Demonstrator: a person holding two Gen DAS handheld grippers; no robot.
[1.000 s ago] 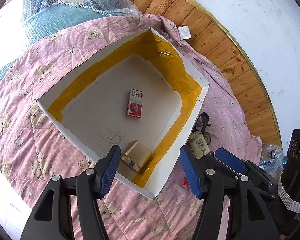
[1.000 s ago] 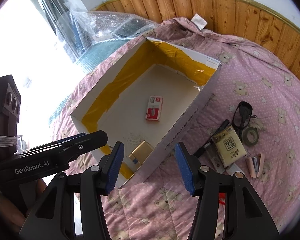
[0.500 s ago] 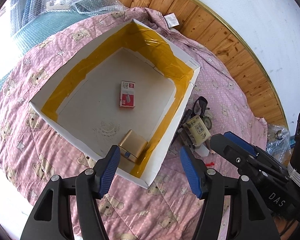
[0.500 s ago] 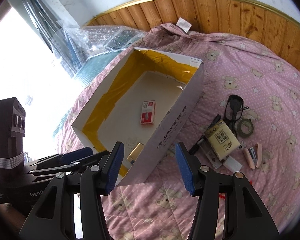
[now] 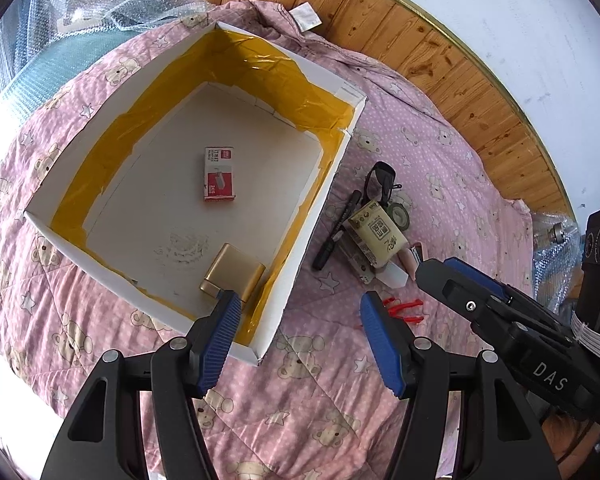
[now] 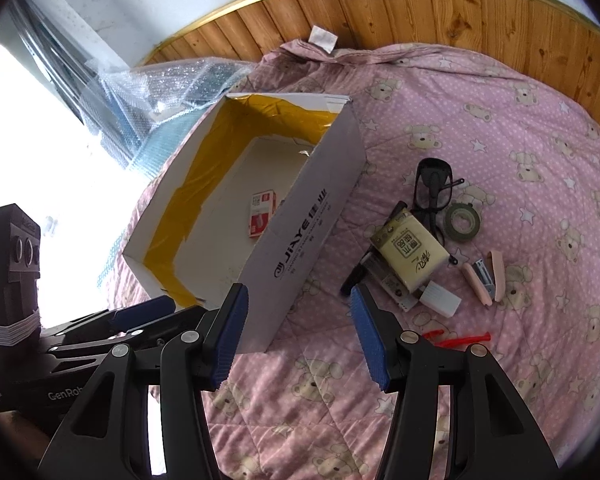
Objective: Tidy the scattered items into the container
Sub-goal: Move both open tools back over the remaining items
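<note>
A white cardboard box [image 5: 328, 184] [image 6: 312, 216] lined with yellow tape lies on a pink bear-print quilt. Inside it are a red staple box [image 5: 219, 179] [image 6: 262, 214] and a gold block [image 5: 232, 276]. To its right lie a tissue pack [image 5: 378, 234] [image 6: 410, 250], black glasses [image 6: 432, 184], a tape roll [image 6: 463, 222], a black pen [image 5: 336, 236], a pink stapler [image 6: 484, 276], a white eraser [image 6: 440, 300] and red clips [image 6: 456, 338]. My left gripper [image 5: 300, 344] hangs open above the box's near corner. My right gripper [image 6: 300, 336] is open too, empty, left of the pile.
Bubble wrap [image 6: 172, 92] is heaped beyond the box on the left by a bright window. Wooden panelling [image 6: 440, 8] borders the far side of the quilt [image 6: 520, 140]. More bubble wrap [image 5: 552, 240] lies at the far right.
Both grippers have pulled back and drifted right; the box looks smaller and the pile of loose items has come fully into view. Both stay open and empty.
</note>
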